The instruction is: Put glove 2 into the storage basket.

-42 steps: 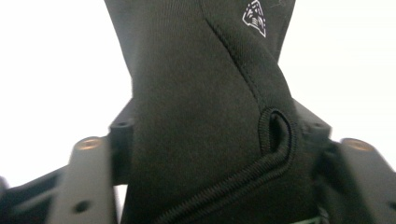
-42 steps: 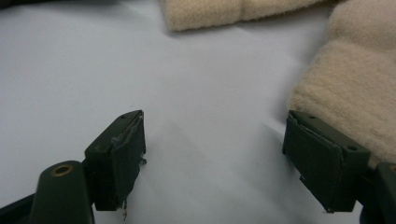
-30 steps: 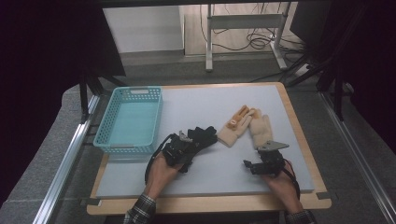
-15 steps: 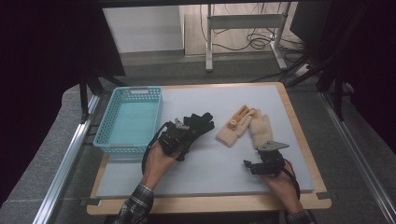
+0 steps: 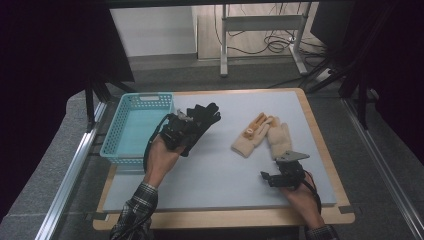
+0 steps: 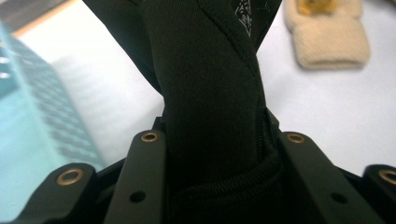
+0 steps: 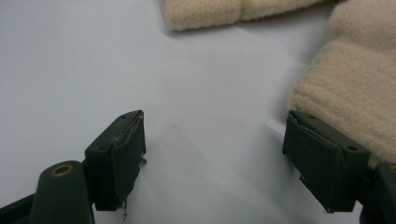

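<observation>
1. Table (image 5: 210, 175): pale grey top w/ wood rim. Both grippers work over its near half; most of the surface around them is bare.

2. Basket (image 5: 131, 131): teal, slotted walls, just to the left of the left gripper. Nothing seen inside it, so no glove appears put away yet. My guess is that it's the drop spot, since the load hangs right by its rim.

3. Beige gloves (image 5: 262, 136): knit pair, lying flat, partly overlapping, just ahead of the right gripper & well to the right of the left one. In the right gripper view one cuff (image 7: 345, 88) sits against the outer side of the right-hand jaw, not between the jaws. Untouched as a grip goes; I'd count this pair as the part left to do.

4. Black gloves (image 5: 200, 120): bunched dark fabric, held up off the table, fingers hanging out past the jaws toward the far side. In the left gripper view the cloth (image 6: 210, 93) runs straight up from between the jaws.

5. Left gripper (image 5: 175, 131): clamped tight on the black gloves, raised, close to the basket's near-right corner. Pickup looks done; release over the basket is still open.

6. Right gripper (image 5: 280, 176): low over the table, jaws wide apart, nothing b/w them but bare surface.
</observation>
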A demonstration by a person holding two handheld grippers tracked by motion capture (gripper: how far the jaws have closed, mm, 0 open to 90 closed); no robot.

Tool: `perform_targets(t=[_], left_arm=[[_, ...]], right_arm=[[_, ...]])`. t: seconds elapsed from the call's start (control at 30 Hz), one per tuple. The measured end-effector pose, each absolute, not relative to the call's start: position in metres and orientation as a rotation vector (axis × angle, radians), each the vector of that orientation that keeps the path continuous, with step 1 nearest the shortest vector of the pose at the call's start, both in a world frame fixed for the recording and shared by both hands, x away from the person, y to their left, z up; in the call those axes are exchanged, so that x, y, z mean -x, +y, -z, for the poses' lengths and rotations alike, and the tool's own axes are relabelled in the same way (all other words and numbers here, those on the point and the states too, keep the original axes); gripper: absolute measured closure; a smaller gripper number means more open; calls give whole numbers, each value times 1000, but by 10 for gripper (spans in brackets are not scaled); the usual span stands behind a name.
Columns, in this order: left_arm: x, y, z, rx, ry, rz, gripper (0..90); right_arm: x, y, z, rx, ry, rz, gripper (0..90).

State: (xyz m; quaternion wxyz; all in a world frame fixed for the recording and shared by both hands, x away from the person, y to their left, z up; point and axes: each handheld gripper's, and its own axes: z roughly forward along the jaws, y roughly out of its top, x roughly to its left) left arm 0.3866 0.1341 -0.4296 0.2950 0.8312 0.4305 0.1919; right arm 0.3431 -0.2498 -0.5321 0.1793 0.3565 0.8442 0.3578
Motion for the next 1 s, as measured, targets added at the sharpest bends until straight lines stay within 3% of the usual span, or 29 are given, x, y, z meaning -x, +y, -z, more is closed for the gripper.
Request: perform_targets(t=[0.5, 1.0], left_arm=[[-403, 201, 403, -2122, 1338, -625, 669], [-423, 281, 438, -2079, 1661, -606, 666]], right_arm=[[-343, -250, 532, -1007, 2386, -1011, 210], [-343, -250, 532, -1008, 2386, -1012, 210]])
